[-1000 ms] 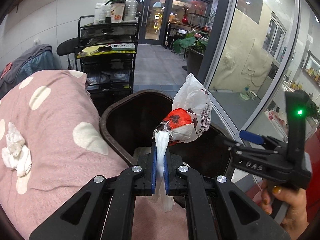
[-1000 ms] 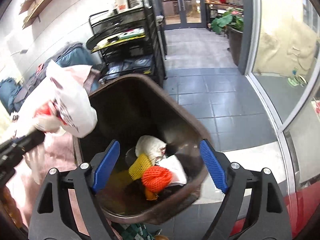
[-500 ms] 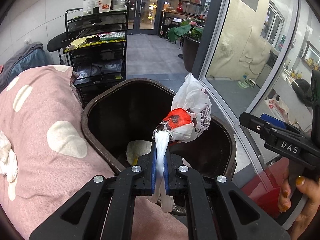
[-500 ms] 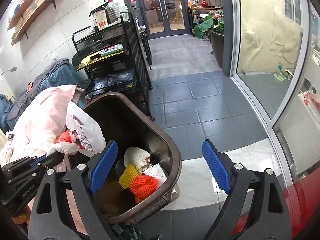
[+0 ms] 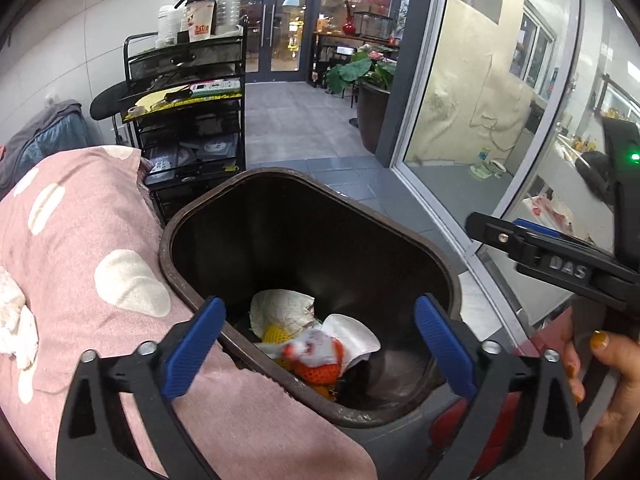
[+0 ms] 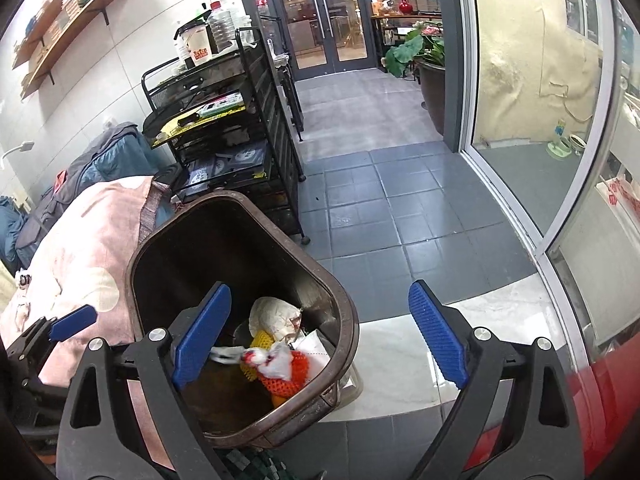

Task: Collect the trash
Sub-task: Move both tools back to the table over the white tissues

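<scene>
A brown trash bin point(image 5: 192, 216) stands open below both grippers. The white and red plastic bag point(image 5: 310, 350) lies blurred inside it, on top of an orange net, a yellow net and crumpled paper. My left gripper point(image 5: 318, 308) hangs over the near rim, its jaws opening wide with nothing between them. The right wrist view shows the same bag point(image 6: 272, 360) in the bin point(image 6: 344, 300). My right gripper point(image 6: 320, 292) is over the bin's right rim, jaws opening and empty. A hand holds it at the right edge of the left wrist view.
A pink cloth with white spots point(image 5: 80, 260) bulges against the bin's left side, with a crumpled tissue point(image 5: 12, 320) on it. A black wire rack point(image 5: 192, 120) stands behind. A glass wall point(image 5: 460, 100) and a potted plant point(image 5: 368, 80) are to the right, over grey tiled floor point(image 6: 380, 200).
The left jaws sprang from shut to wide open and let go of the plastic bag, which dropped into the bin. The right jaws spread a little wider.
</scene>
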